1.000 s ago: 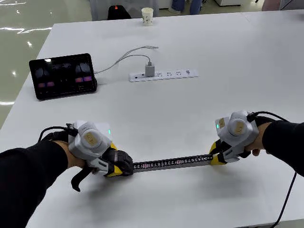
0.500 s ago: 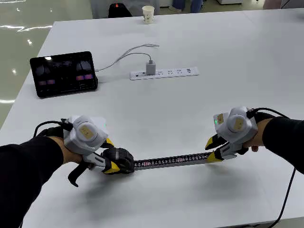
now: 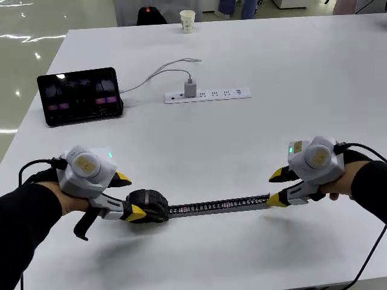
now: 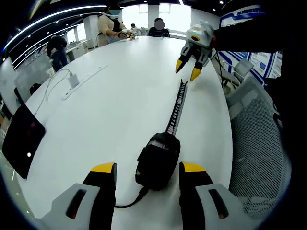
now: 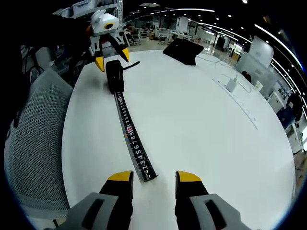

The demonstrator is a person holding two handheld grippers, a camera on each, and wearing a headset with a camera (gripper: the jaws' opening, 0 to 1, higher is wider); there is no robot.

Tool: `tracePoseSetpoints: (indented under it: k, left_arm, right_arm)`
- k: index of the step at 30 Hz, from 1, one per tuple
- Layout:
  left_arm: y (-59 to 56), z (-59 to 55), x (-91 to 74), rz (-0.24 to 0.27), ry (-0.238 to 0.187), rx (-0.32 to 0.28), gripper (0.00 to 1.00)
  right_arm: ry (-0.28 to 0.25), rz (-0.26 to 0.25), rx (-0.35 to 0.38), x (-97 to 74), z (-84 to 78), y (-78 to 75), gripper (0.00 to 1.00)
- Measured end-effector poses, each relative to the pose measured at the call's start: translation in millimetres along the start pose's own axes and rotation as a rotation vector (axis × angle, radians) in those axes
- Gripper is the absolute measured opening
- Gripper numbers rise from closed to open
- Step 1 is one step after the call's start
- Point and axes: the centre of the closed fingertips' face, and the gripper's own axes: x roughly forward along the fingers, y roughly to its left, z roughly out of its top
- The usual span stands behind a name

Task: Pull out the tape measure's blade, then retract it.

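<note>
With the blade (image 3: 217, 206) out along the surface (image 3: 242, 139), our left gripper (image 3: 130, 196) stood open astride the tape measure (image 3: 148, 205) and our right gripper (image 3: 274, 188) open and empty, so we judged retracting came next.

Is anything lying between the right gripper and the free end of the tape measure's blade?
Nothing visible does. The blade's end lies on the bare table just ahead of the right gripper, whose jaws stand open and apart from it.
</note>
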Motion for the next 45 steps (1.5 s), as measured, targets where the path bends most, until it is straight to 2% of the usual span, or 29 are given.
tracePoseSetpoints:
  k: [3,8,15,20,28,32,39,40,42,45]
  left_arm:
    - [0.8,-5.8,-6.2,0.015,-0.014,-0.065,0.53]
    - [3.0,-14.7,-17.7,0.060,-0.044,-0.140,0.59]
    - [6.4,-32.4,-29.1,0.113,-0.070,-0.230,0.63]
    - [3.8,-43.3,-36.9,0.148,-0.096,-0.286,0.66]
    - [5.5,-54.0,-51.3,0.220,-0.137,-0.334,0.71]
    - [4.7,-56.2,-57.0,0.249,-0.158,-0.355,0.78]
    - [-7.3,-65.2,-62.5,0.256,-0.172,-0.376,0.83]
    - [-13.0,-67.7,-60.7,0.239,-0.166,-0.377,0.85]
    - [-18.7,-70.3,-59.3,0.237,-0.159,-0.368,0.93]
    - [-23.6,-74.1,-61.4,0.240,-0.157,-0.360,0.95]
  right_arm:
    - [-0.025,-0.020,0.075,-7.0,-3.2,3.5,0.34]
    - [-0.051,-0.058,0.133,-20.3,-9.9,5.9,0.38]
    - [-0.099,-0.122,0.185,-37.1,-16.0,7.6,0.45]
    - [-0.132,-0.174,0.217,-50.7,-20.3,5.0,0.50]
    - [-0.148,-0.216,0.251,-62.5,-39.6,11.9,0.57]
    - [-0.164,-0.231,0.267,-67.8,-46.2,15.1,0.62]
    - [-0.173,-0.252,0.300,-77.3,-58.6,23.4,0.68]
    - [-0.179,-0.256,0.301,-79.8,-58.9,24.9,0.69]
    - [-0.186,-0.261,0.307,-82.2,-59.7,26.4,0.72]
    - [-0.184,-0.258,0.309,-83.9,-65.4,32.9,0.76]
